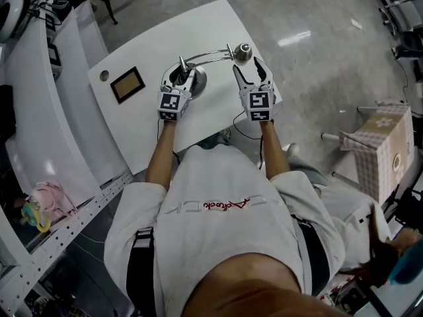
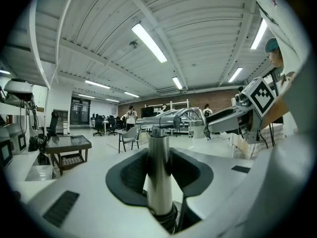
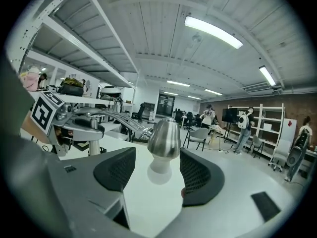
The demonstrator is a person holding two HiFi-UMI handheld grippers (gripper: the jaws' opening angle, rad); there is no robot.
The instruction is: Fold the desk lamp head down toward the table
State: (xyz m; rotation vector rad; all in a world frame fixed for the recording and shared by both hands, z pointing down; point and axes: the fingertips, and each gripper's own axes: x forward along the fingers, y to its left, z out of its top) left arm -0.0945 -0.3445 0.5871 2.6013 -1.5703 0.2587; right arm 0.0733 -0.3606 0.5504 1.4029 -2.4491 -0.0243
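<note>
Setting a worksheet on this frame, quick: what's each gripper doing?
Left gripper: open, lamp post between its jaws.
Right gripper: open, lamp head at its jaw tips, ungripped.

A white table (image 1: 142, 125) stands on a glossy grey floor (image 1: 317, 18), with white shelving (image 1: 39, 134) beside its left edge. Overhead, fluorescent tubes (image 2: 148, 42) line a ribbed white ceiling (image 2: 208, 29). A brick wall (image 2: 218, 96), chairs (image 2: 130, 135) and a dark low table (image 2: 69, 144) lie beyond.

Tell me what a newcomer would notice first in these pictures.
A chrome desk lamp on the white table: its upright post stands between the left hand-held gripper's jaws. Its bell-shaped head, bulb down, hangs between the right hand-held gripper's open jaws.
</note>
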